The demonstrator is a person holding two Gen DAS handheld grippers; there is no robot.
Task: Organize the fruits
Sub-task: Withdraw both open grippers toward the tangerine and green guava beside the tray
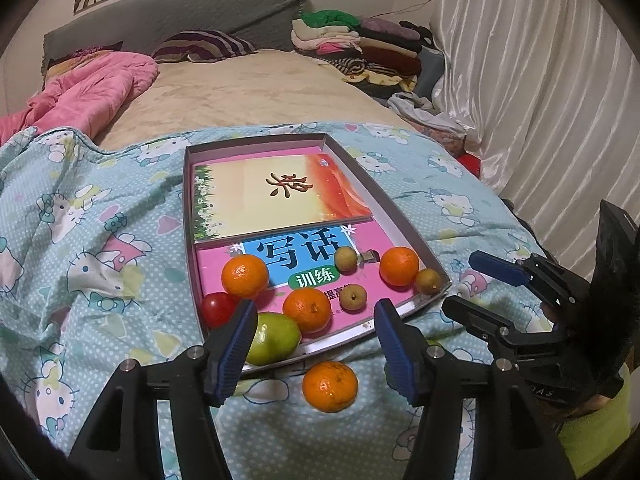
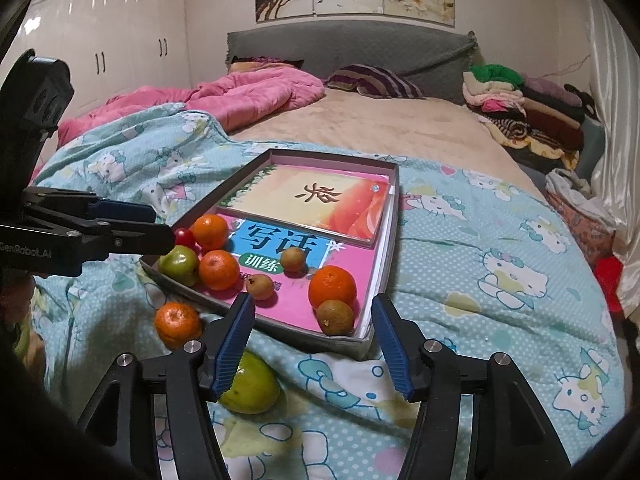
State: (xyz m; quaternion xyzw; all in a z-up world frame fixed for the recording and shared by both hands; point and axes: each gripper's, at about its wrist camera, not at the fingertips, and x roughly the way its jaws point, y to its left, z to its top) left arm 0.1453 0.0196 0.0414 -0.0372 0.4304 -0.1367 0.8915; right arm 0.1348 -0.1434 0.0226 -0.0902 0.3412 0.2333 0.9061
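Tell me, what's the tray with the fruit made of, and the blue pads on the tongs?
The tray looks like thin cardboard, probably a box lid: matte grey walls, folded corners. The blue pads on the right tongs seem to be rubber or soft plastic: fine ribs, dull sheen. Neither is certain from looks alone.

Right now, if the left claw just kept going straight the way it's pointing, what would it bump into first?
Probably the near rim of the shallow box, with the orange in the box just behind it. The left claw is open and empty. Depth is hard to judge.
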